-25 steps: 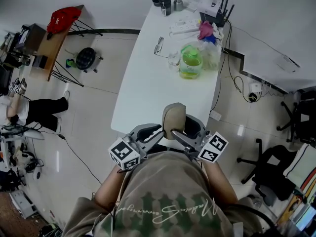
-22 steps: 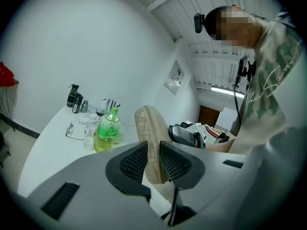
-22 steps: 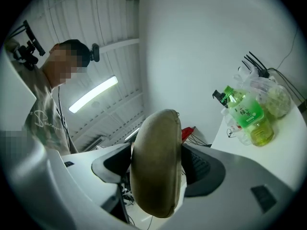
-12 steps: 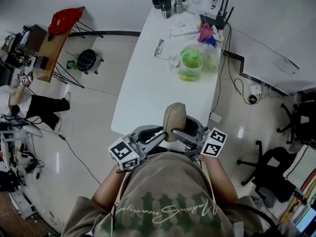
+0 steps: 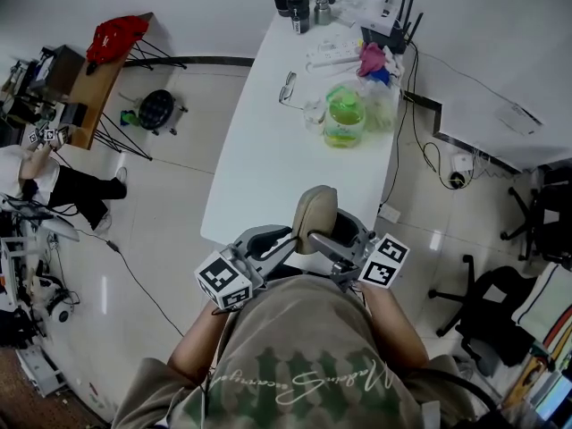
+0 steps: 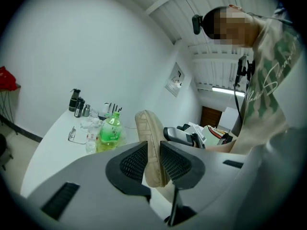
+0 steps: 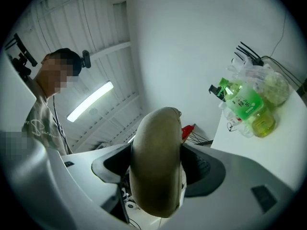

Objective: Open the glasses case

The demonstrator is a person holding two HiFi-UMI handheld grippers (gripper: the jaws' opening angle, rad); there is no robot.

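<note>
The person holds the tan glasses case [image 5: 315,214] up on end in front of the chest, just off the near edge of the white table [image 5: 268,159]. The left gripper [image 6: 153,153] is clamped on the case's lower part across its thin side. One pad lies flat against each face, and the seam runs up between them. The right gripper [image 7: 158,164] grips the same case from the opposite side, its jaws spread wider around the rounded body. Beyond both grippers, well apart on the table, are a green bottle [image 5: 343,114] and a pair of glasses [image 5: 287,85].
</note>
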